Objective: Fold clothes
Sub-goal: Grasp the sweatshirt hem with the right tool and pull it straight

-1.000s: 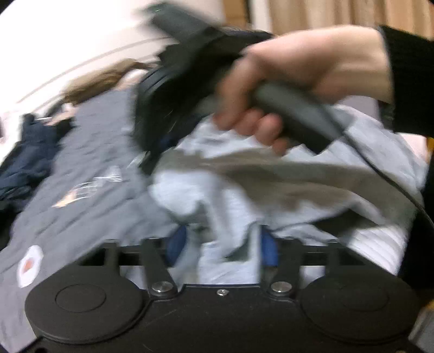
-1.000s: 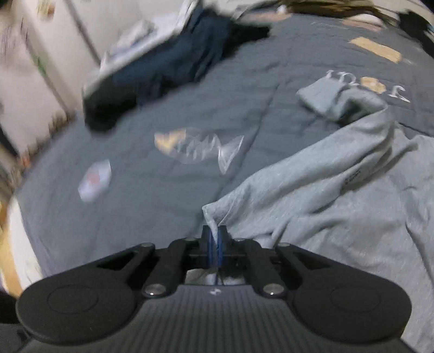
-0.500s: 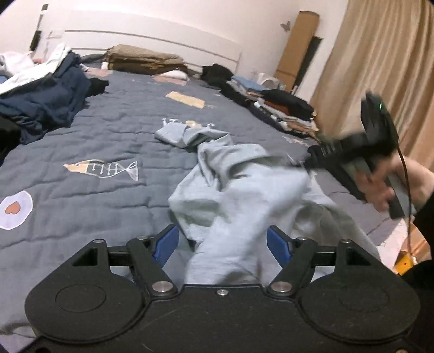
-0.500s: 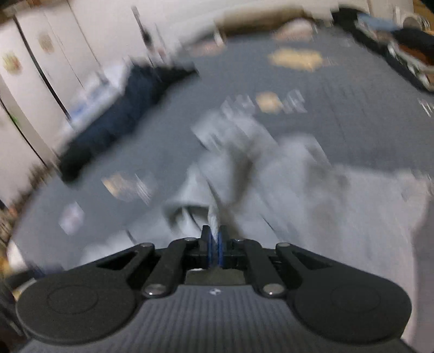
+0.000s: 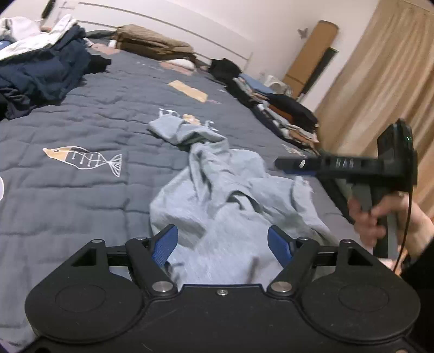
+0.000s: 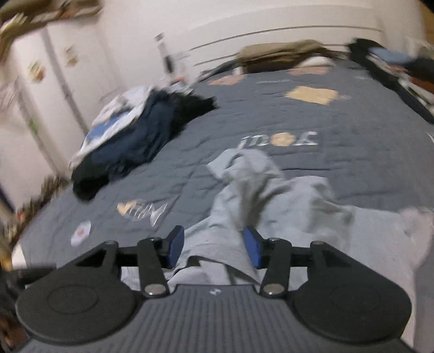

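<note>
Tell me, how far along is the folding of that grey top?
Barely begun. The grey top lies crumpled on the bed quilt, with no neat fold visible. Nothing is in hand: the left gripper and right gripper both hang open over it. Spreading it flat and every fold remain.

A bed fills the room, spread with a dark grey quilted bedspread (image 5: pixel 81 114) printed with a fish (image 5: pixel 84 160). A white headboard (image 5: pixel 173 30) backs onto a pale wall (image 5: pixel 244 19). Tan curtains (image 5: pixel 379 81) hang at the right beside a leaning brown board, perhaps cardboard (image 5: pixel 312 54). White wardrobe doors (image 6: pixel 54 89) stand at the left, blurred.
</note>
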The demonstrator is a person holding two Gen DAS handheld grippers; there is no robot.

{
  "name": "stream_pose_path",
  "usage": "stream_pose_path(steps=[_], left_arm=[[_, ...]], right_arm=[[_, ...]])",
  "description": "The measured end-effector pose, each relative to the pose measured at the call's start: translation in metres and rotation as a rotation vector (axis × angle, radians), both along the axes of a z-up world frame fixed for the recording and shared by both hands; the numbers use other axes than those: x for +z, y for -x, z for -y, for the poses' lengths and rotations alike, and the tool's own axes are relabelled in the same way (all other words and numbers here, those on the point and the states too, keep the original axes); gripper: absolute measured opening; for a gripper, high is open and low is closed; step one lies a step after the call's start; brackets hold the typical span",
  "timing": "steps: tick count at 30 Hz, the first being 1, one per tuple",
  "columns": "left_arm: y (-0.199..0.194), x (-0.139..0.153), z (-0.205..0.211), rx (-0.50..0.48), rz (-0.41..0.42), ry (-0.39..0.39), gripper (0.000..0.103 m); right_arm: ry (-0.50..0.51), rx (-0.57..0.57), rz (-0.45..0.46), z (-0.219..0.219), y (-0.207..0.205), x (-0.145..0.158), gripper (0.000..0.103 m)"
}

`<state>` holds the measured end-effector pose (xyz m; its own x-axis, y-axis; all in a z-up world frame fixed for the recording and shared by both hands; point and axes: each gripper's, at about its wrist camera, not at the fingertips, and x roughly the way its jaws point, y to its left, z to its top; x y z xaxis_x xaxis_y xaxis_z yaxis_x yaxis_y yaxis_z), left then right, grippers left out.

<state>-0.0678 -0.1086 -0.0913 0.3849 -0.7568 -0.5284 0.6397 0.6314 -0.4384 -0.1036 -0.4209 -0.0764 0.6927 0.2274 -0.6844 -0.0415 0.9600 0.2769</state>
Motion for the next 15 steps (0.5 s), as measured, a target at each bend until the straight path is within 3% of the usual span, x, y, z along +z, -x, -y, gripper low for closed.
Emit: stream_pose_path(steps=[3,7,10,11,12,15], left_arm=[[-0.005,-0.008,0.012,-0.024,-0.035,-0.02,0.072],[0.007,-0.021,0.026,-0.09,-0.003,-0.093,0.069],[0.016,-0.027,0.033,-0.141,0.022,-0.136,0.041],[0.017,-0.029,0.034,-0.153,0.022,-0.15,0.022],[0.019,-0.03,0.034,-0.169,0.02,-0.163,0.013],[0.033,-0.034,0.034,-0.26,0.045,-0.202,0.008]], right_arm=[[0.062,0.088,0.002,-0.019,-0.013,-0.011,0.048],[0.156,0.193,0.012,-0.042,-0.024,-0.024,0.048],[0.245,0.22,0.044,-0.055,-0.025,-0.031,0.048],[0.275,0.22,0.054,-0.058,-0.026,-0.033,0.048],[0.306,0.22,0.063,-0.061,-0.027,-0.035,0.048],[0.389,0.218,0.079,-0.065,-0.031,-0.041,0.048]])
